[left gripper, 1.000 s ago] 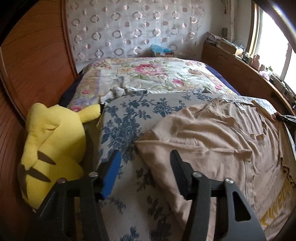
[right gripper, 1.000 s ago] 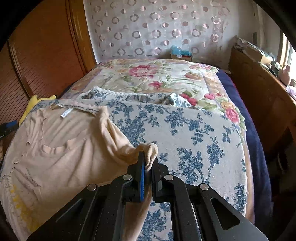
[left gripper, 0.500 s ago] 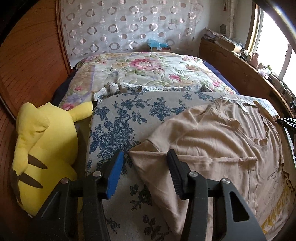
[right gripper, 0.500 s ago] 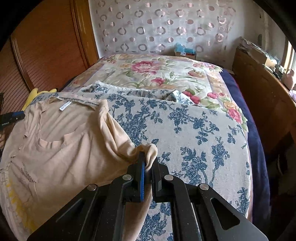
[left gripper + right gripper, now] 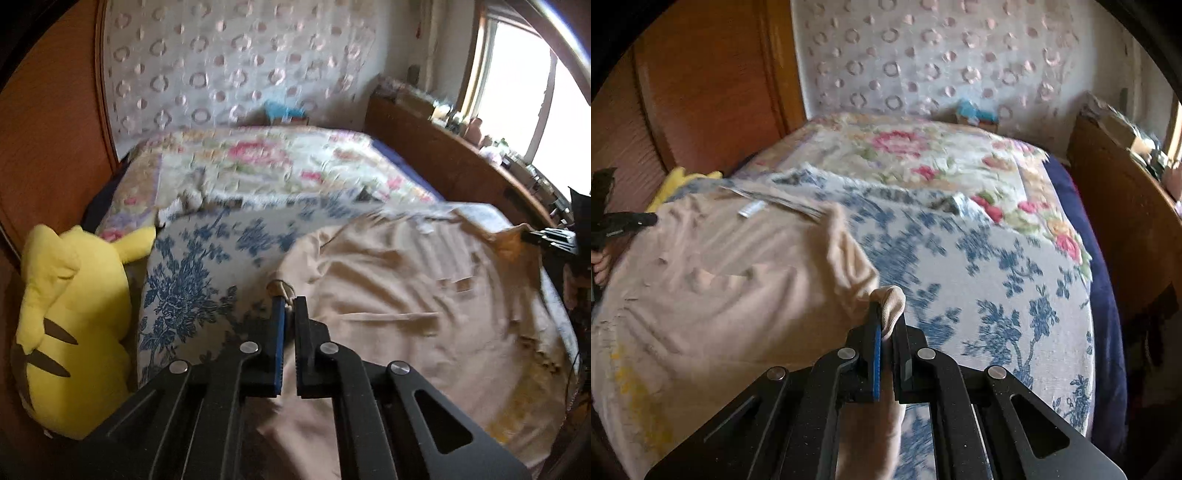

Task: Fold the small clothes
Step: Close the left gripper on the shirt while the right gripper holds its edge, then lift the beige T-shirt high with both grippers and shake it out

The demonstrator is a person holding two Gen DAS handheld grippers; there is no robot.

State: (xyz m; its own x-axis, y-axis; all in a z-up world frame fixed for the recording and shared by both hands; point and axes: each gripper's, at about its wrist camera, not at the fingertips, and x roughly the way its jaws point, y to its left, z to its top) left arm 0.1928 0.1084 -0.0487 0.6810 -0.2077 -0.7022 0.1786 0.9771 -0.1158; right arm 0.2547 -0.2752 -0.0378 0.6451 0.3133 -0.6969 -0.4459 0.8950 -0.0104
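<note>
T-shirt (image 5: 399, 295), beige, lies spread on the blue-flowered blanket (image 5: 192, 280) of the bed, and my left gripper (image 5: 290, 306) has just closed on its near sleeve edge, which a moment ago sat loose between open jaws. With my right gripper (image 5: 886, 321) clamped on the opposite sleeve, both sides are held, so I judge the fold can begin. Only the left view shows the yellow plush toy (image 5: 70, 328) beside the blanket and the window (image 5: 535, 92); the right shows the neck label (image 5: 750, 208).

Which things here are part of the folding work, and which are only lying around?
Part of the work:
- beige shirt
- left gripper, shut on one sleeve
- right gripper, shut on the other sleeve

Only lying around:
- yellow plush toy
- blue-flowered cover
- pink-flowered quilt
</note>
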